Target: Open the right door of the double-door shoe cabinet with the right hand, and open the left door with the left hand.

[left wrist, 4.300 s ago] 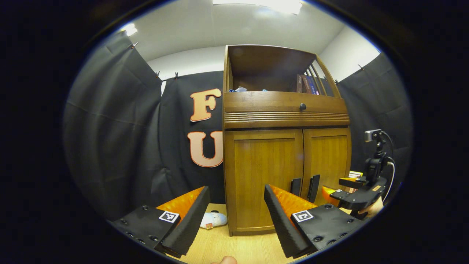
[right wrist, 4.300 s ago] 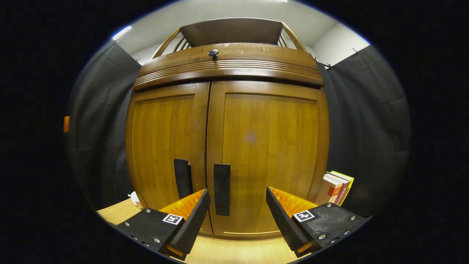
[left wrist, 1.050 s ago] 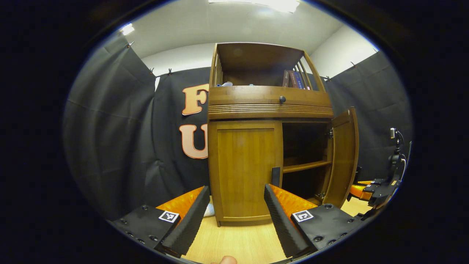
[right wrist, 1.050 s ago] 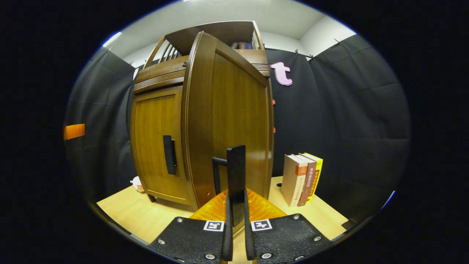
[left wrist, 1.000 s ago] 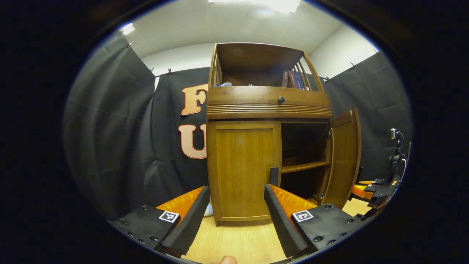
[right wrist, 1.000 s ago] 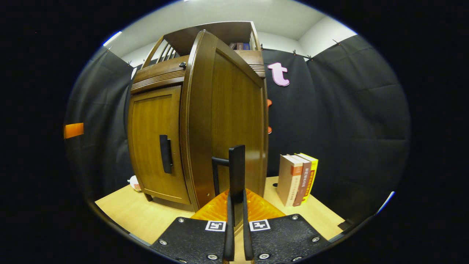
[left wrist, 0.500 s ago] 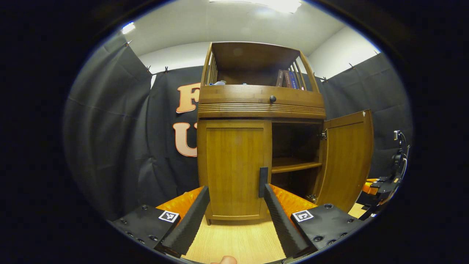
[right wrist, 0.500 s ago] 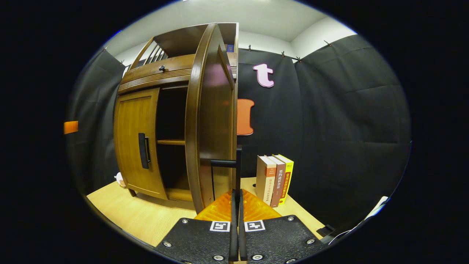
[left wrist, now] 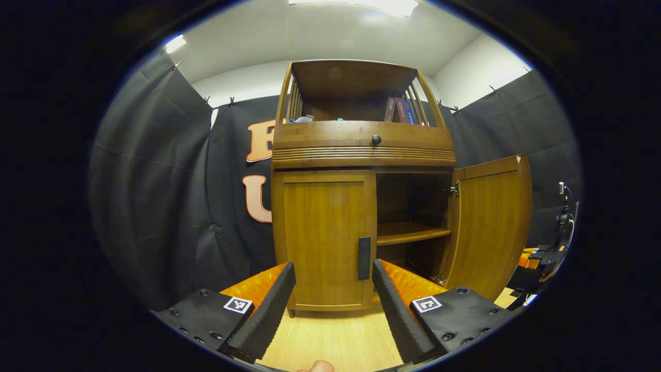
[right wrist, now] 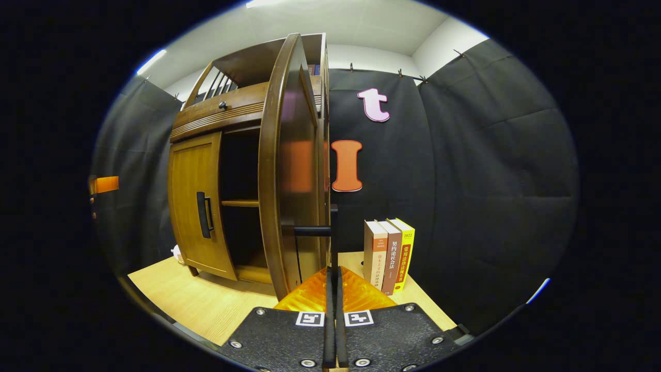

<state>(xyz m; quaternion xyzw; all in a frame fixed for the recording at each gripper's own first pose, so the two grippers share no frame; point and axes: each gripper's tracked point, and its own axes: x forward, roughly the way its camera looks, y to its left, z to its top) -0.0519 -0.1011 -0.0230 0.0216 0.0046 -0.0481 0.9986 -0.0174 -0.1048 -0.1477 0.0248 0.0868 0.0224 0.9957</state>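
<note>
Our right hand-held gripper [right wrist: 332, 289] clamps the handle [right wrist: 333, 232] of the wide-open right door [left wrist: 488, 227]; our left hand-held gripper [left wrist: 333, 289] gapes before the closed left door [left wrist: 323, 237].

Left tongs [left wrist: 330, 279] spread wide; right tongs [right wrist: 332, 281] pressed together.

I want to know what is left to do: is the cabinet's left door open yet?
No, in the left gripper view the left door sits flush and shut, with the open left gripper short of its handle.
</note>
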